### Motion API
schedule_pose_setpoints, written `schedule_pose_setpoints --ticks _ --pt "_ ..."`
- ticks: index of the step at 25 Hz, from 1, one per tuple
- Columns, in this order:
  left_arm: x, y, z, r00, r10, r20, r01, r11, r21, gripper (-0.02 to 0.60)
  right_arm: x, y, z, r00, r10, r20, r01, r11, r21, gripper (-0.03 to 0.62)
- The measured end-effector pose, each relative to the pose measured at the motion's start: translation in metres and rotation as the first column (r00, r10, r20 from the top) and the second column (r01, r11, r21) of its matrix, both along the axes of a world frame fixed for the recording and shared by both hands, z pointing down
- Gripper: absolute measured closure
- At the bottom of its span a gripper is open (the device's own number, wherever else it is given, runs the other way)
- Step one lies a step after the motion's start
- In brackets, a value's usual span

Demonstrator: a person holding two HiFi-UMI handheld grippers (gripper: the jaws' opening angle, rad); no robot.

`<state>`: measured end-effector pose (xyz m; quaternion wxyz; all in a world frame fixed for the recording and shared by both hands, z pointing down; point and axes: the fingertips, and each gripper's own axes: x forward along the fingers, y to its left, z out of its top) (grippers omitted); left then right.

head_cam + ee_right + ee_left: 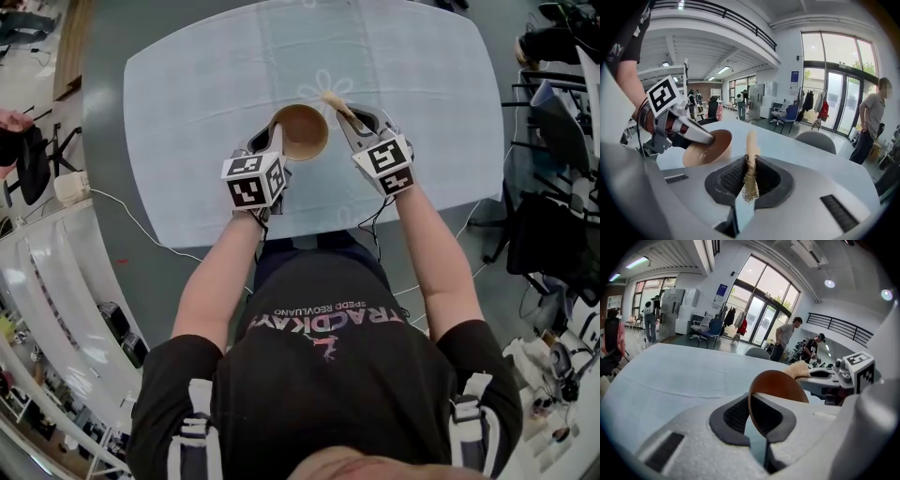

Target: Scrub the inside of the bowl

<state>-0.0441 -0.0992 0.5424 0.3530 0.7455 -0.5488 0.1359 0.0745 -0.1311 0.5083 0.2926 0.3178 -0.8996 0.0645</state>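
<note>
Just left of the right gripper [352, 122], itself clamped on the scrubber [750, 176], is the bowl [300, 131], rim pinched by the left gripper [757, 420].

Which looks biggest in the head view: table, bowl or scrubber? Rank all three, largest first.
1. table, by far the largest
2. bowl
3. scrubber, smallest as seen; only its end shows, so its full size is unsure

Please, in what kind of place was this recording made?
Probably an open office or lab hall, not a kitchen: tall glass doors, a blue wheeled office chair, a clothes rack with hanging coats and a railed upper balcony.
</note>
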Motion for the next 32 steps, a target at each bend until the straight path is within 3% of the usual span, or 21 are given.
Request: schedule_pose_setpoints --ticks 12,22,28,29,31,32 --pt "0.01 -0.027 0.052 0.999 0.022 0.046 -0.017 0.994 -0.111 0.558 0.033 -0.016 0.01 0.985 0.153 0.085 -0.146 0.986 -0.084 0.562" --pt "0.024 -0.037 0.093 0.993 0.049 0.104 -0.026 0.978 -0.207 0.557 0.053 -0.024 0.025 0.975 0.193 0.114 -0.176 0.974 -0.142 0.562" --pt "0.029 -0.039 0.095 0.993 0.063 0.104 -0.04 0.978 -0.205 0.555 0.057 -0.026 0.028 0.975 0.19 0.119 -0.171 0.973 -0.152 0.562" --pt "0.03 -0.04 0.093 0.993 0.068 0.1 -0.047 0.979 -0.196 0.543 0.057 -0.026 0.027 0.975 0.189 0.12 -0.17 0.974 -0.152 0.562" --pt "0.03 -0.041 0.087 0.993 0.077 0.095 -0.059 0.982 -0.178 0.448 0.055 -0.027 0.024 0.974 0.189 0.121 -0.171 0.974 -0.149 0.562" --pt "0.028 -0.041 0.084 0.992 0.078 0.098 -0.061 0.984 -0.166 0.445 0.054 -0.027 0.023 0.974 0.19 0.122 -0.171 0.974 -0.147 0.562"
